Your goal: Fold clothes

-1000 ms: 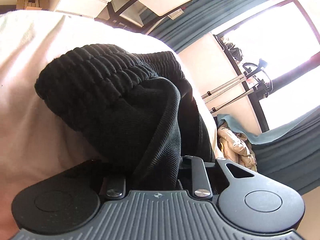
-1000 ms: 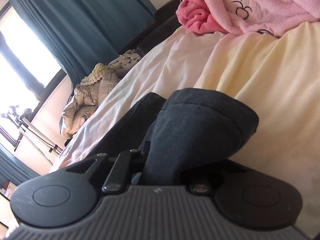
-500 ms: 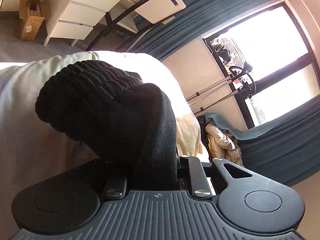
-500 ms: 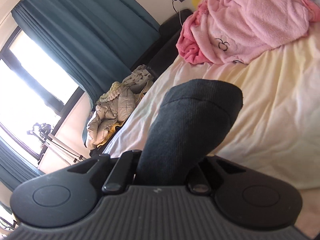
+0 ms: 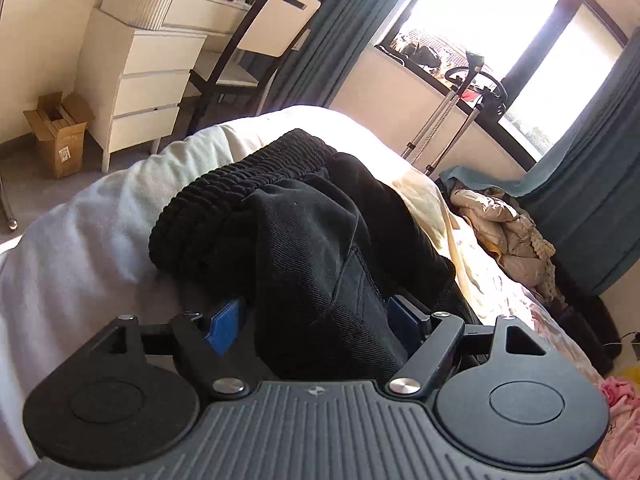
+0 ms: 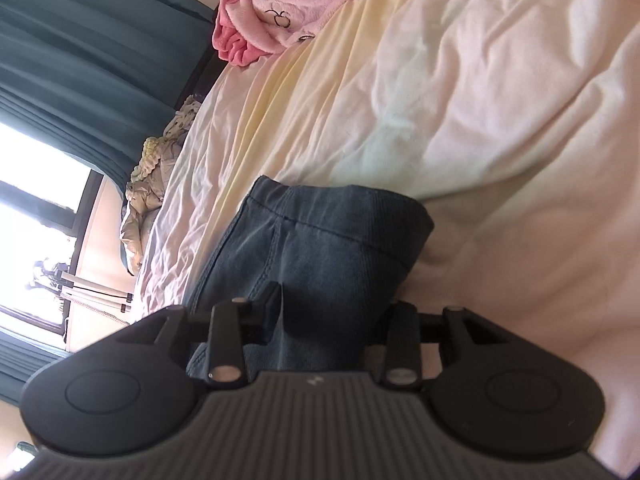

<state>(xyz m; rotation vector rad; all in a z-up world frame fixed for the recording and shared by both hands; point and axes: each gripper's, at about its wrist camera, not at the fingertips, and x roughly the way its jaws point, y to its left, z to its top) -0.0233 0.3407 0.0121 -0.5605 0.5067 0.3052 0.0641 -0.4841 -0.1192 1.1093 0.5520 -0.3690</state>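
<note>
Both grippers stand spread wide. Between the left gripper (image 5: 312, 322) fingers, mid-frame, lie black trousers (image 5: 316, 240) with a ribbed elastic waistband, on the rumpled cream sheet (image 6: 460, 100). The right gripper (image 6: 328, 312) straddles their stitched twill hem.

White drawers (image 5: 140, 92) w/ cardboard box (image 5: 56, 132) beside, chair (image 5: 264, 40), pink blanket (image 6: 288, 4) on bed
</note>
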